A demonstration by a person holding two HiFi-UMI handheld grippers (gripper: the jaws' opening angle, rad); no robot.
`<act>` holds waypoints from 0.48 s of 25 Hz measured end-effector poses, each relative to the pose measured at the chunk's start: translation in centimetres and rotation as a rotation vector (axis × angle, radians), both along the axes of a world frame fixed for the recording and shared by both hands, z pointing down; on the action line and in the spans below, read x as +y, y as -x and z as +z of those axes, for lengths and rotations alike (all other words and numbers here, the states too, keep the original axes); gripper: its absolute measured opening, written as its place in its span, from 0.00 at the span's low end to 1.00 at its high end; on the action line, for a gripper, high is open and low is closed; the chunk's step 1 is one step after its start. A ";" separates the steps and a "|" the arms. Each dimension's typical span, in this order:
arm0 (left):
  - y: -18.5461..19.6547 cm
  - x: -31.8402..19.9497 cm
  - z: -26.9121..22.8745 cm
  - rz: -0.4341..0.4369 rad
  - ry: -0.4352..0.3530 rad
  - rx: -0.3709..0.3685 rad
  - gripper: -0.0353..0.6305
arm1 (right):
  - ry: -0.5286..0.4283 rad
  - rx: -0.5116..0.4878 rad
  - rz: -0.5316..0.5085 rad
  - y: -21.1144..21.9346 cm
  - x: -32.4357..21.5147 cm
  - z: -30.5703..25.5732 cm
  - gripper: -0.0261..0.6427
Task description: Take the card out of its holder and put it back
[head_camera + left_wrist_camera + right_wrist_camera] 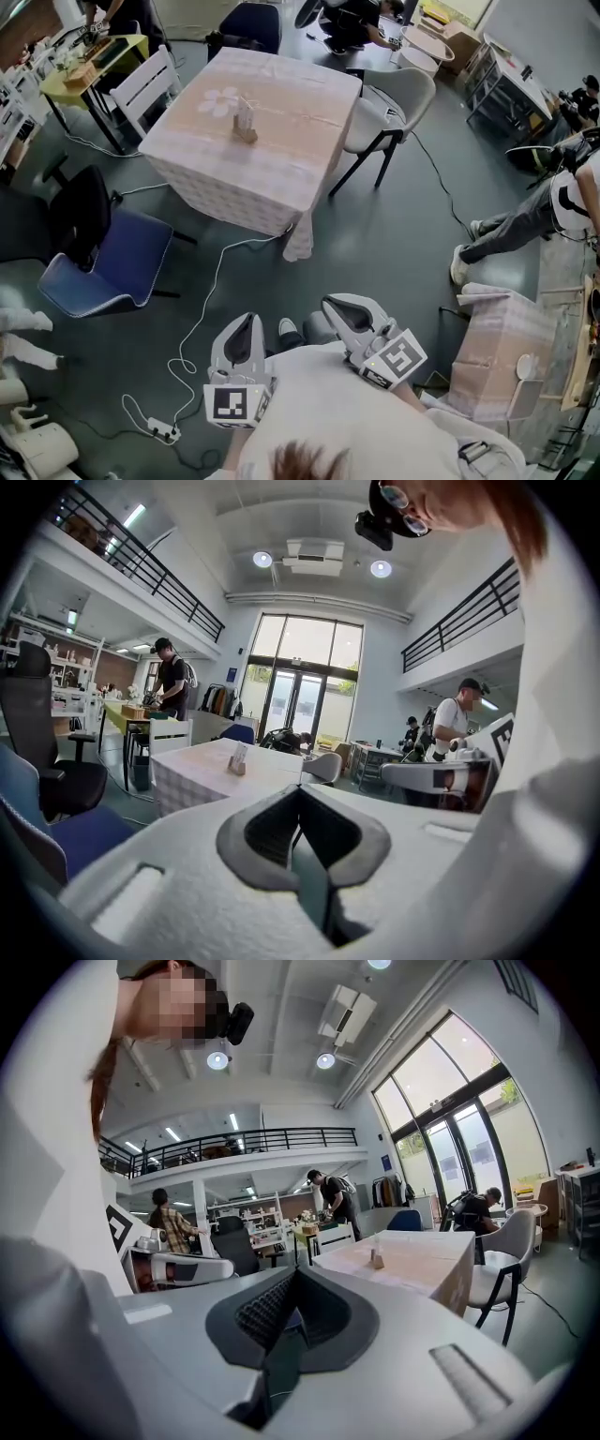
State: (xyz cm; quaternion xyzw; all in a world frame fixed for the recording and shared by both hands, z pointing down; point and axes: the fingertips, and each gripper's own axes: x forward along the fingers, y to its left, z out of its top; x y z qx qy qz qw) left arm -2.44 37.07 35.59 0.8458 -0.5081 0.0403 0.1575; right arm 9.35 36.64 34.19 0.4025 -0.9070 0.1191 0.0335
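Jaws together: left gripper (300,791), right gripper (295,1276).

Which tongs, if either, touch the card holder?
Apart, both. Head view shows left tongs and right tongs over the floor, far short of the card holder.

The head view looks steeply down from up high; the table (300,84) is far off at eleven o'clock. Both gripper views look nearly level from lower down and share that far table.
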 end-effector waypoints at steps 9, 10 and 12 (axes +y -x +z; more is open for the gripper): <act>2.4 -1.6 0.8 -0.075 0.021 -0.009 0.05 | 0.031 -0.022 -0.049 1.9 -2.7 0.7 0.04; 2.6 -2.0 0.8 -0.087 0.020 -0.008 0.05 | 0.033 -0.022 -0.060 2.2 -3.1 0.7 0.04; 2.8 -2.8 0.8 -0.102 0.029 -0.007 0.05 | 0.037 -0.019 -0.079 2.5 -4.1 0.8 0.04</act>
